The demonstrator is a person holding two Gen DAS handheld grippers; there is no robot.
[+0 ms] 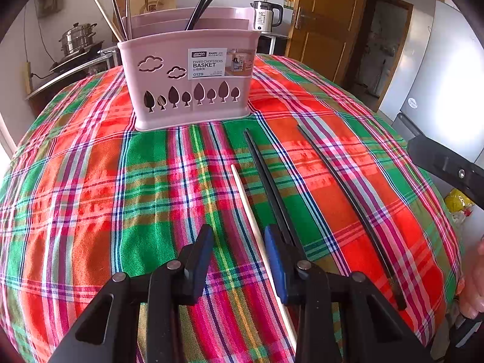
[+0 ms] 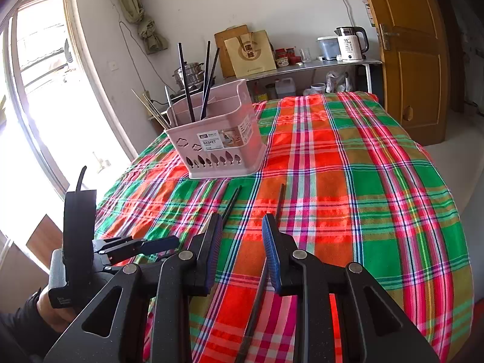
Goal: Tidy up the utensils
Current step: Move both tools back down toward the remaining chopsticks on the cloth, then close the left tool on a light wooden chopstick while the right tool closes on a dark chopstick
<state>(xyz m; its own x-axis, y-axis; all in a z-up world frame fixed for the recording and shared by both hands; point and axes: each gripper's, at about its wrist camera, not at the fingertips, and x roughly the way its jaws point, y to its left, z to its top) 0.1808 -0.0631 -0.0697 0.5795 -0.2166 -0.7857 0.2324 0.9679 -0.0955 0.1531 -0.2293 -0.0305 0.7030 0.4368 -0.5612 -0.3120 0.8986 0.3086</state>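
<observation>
A pink chopstick basket (image 1: 193, 90) stands on the plaid tablecloth (image 1: 75, 181) and holds several chopsticks, light ones at its left and black ones in the middle. It also shows in the right wrist view (image 2: 220, 148). On the cloth lie a light wooden chopstick (image 1: 245, 202), a black chopstick (image 1: 269, 181) beside it and another black chopstick (image 1: 341, 187) further right. My left gripper (image 1: 239, 242) is open and empty, with the wooden chopstick between its fingers. My right gripper (image 2: 242, 230) is open over a black chopstick (image 2: 279, 202); another black chopstick (image 2: 231, 204) lies left of it.
A steel counter (image 2: 302, 66) along the back wall carries a kettle (image 2: 351, 44), jars and a paper bag. A steamer pot (image 1: 78, 37) sits on a stove at the left. A wooden door (image 2: 405, 45) is at the right. The left gripper's body (image 2: 78, 236) is at the table's left edge.
</observation>
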